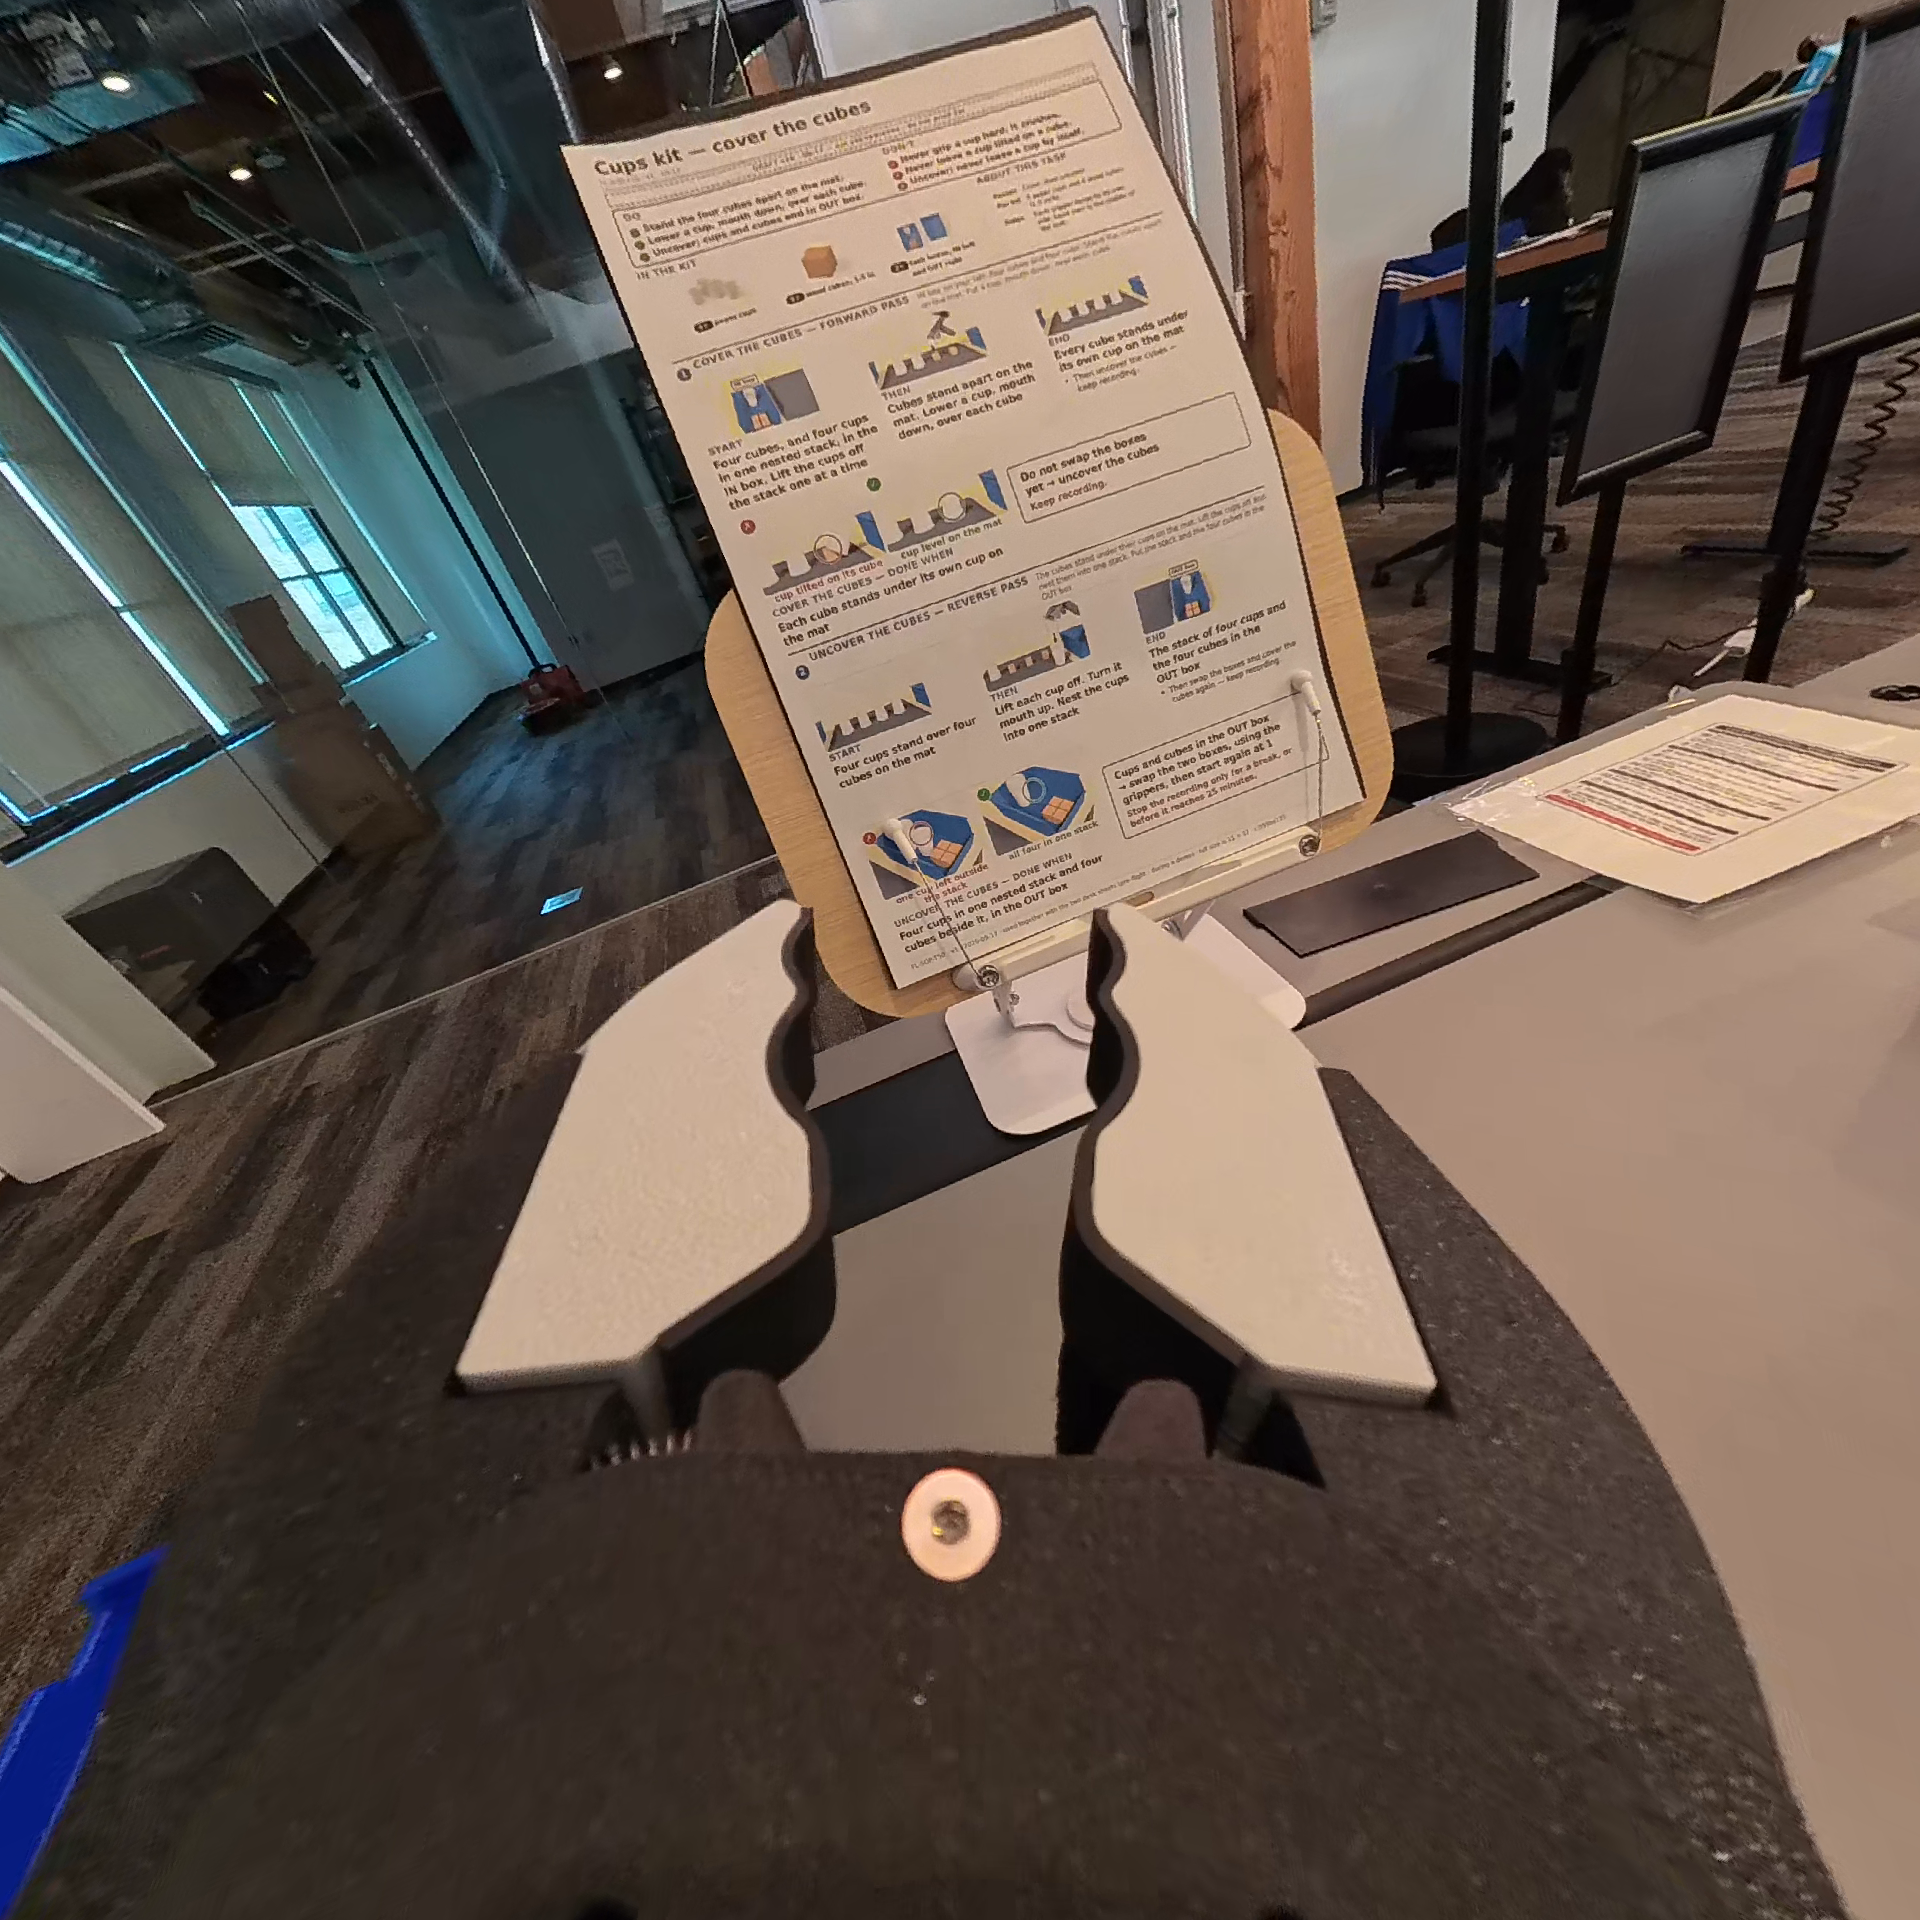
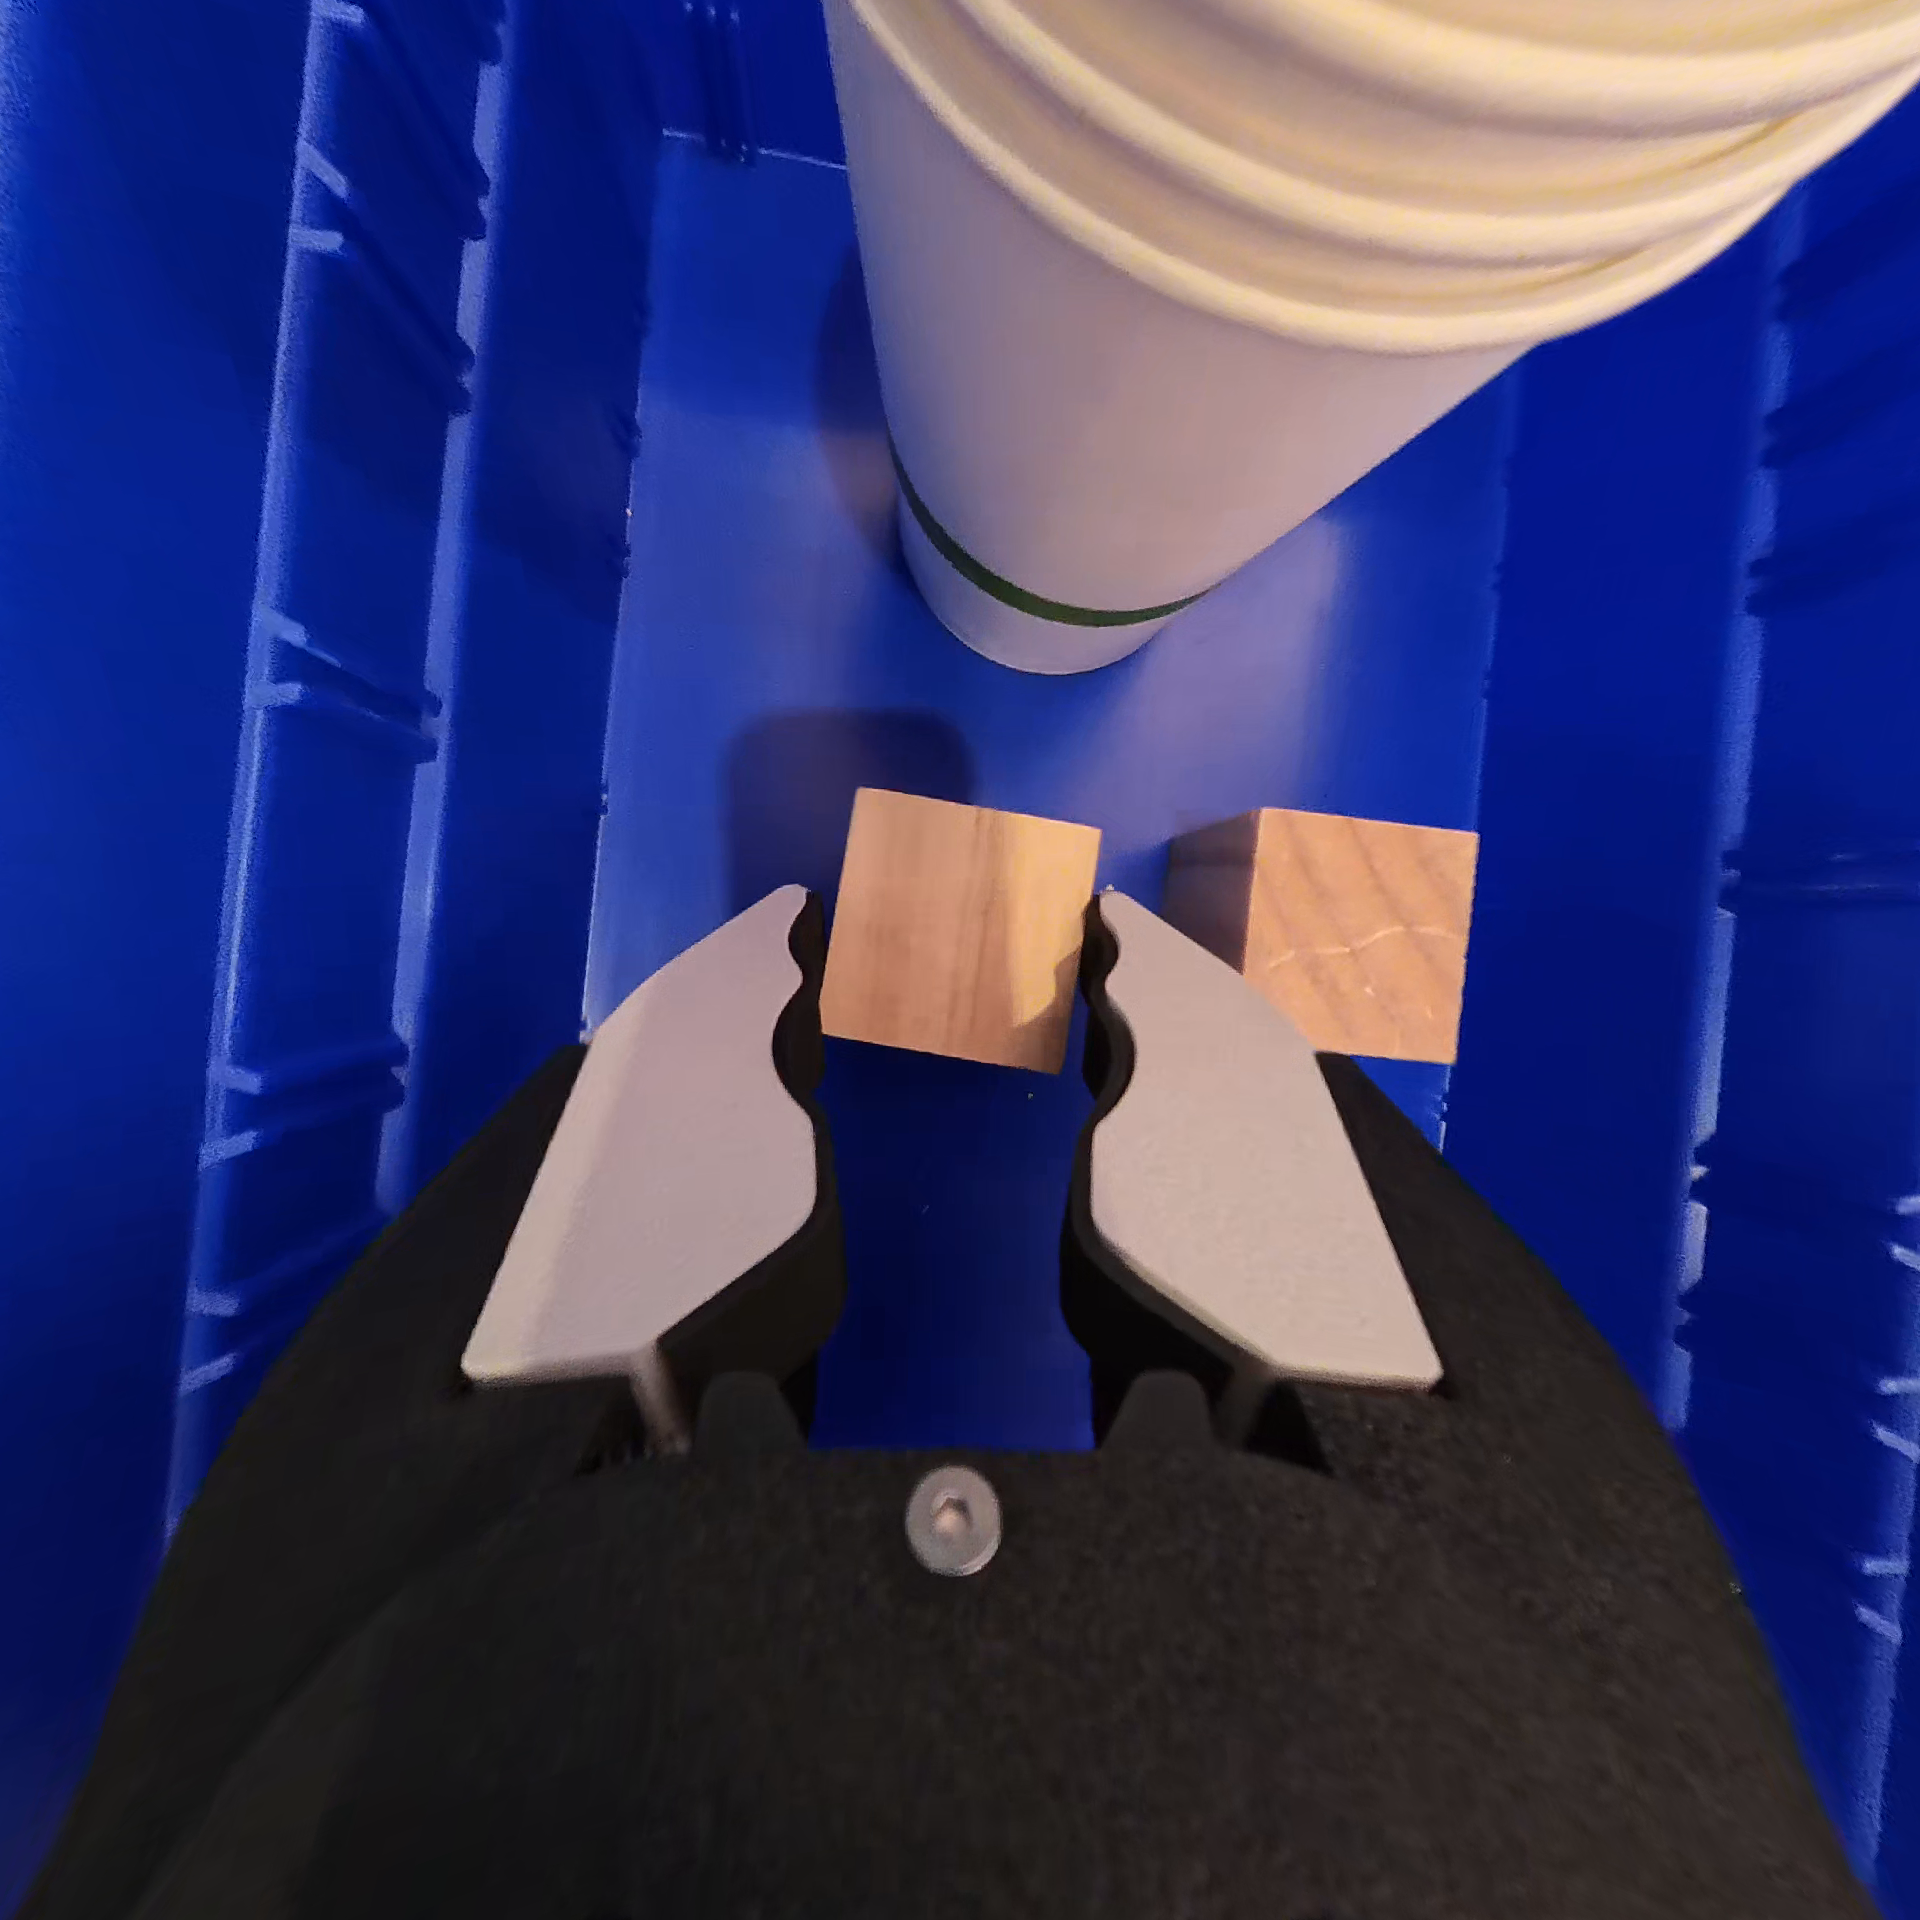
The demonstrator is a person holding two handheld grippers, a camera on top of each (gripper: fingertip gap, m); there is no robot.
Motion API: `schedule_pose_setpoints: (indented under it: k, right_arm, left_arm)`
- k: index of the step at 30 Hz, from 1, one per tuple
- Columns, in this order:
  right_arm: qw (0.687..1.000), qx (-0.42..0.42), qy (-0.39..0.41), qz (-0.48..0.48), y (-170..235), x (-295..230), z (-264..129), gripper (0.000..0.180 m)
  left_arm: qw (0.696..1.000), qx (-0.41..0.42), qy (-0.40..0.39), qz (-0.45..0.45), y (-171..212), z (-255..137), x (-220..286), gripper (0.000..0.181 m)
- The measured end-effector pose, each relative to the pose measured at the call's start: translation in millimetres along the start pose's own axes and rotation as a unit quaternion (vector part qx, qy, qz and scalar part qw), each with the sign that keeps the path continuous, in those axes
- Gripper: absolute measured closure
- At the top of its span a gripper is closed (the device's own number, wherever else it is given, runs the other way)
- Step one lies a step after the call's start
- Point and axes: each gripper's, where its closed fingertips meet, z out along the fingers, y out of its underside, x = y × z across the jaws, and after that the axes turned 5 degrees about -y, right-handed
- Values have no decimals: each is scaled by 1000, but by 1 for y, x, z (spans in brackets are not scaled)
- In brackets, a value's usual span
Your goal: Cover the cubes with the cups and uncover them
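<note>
In the right wrist view, my right gripper (image 2: 951, 914) is inside a blue bin (image 2: 312, 727), shut on a wooden cube (image 2: 956, 966). The fingertips press on its left and right sides. The cube's shadow lies apart from it on the bin floor, so it looks lifted. A second wooden cube (image 2: 1351, 935) sits on the bin floor just to the right. A nested stack of white paper cups (image 2: 1091, 364) stands mouth up behind the cubes. My left gripper (image 1: 945, 935) is open and empty above the table edge. No cube or cup shows in the left wrist view.
An instruction sheet on a wooden stand (image 1: 987, 520) stands straight ahead of the left gripper on the grey table (image 1: 1610, 1143). A laminated paper (image 1: 1704, 790) and a black plate (image 1: 1382, 894) lie at the far right. A blue bin edge (image 1: 62, 1714) shows at lower left.
</note>
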Motion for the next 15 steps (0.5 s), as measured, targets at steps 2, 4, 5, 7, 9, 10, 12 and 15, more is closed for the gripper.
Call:
schedule_pose_setpoints:
  k: [2, 4, 5, 7, 9, 10, 12, 15]
  right_arm:
    - [1000, -2, 0, -2, -1, 1, 2, 132]
    - [1000, -4, 1, -2, -3, 1, 3, 132]
    - [1000, -4, -1, -1, -4, 1, 4, 132]
    - [1000, -5, -5, 4, -5, 1, 5, 132]
    - [1000, -8, -11, 6, -6, 1, 7, 132]
    - [1000, -9, -12, 5, -6, 1, 7, 132]
    - [1000, -11, -16, -2, -4, 0, 7, 131]
    - [1000, -12, -14, -8, -2, 1, 2, 111]
  left_arm:
    - [1000, -1, -3, 2, 0, 0, -1, 131]
    - [1000, -3, -8, 6, 1, 0, -3, 132]
    - [1000, -3, -9, 7, 1, 0, -3, 131]
    - [1000, 0, -7, 4, 0, -1, -3, 131]
    - [1000, 2, -5, 0, -1, -2, -4, 132]
    - [1000, 2, -6, -1, -1, -2, -5, 132]
    - [1000, 2, -10, -1, -1, -3, -8, 131]
    - [1000, 6, -10, -6, -3, -5, -10, 131]
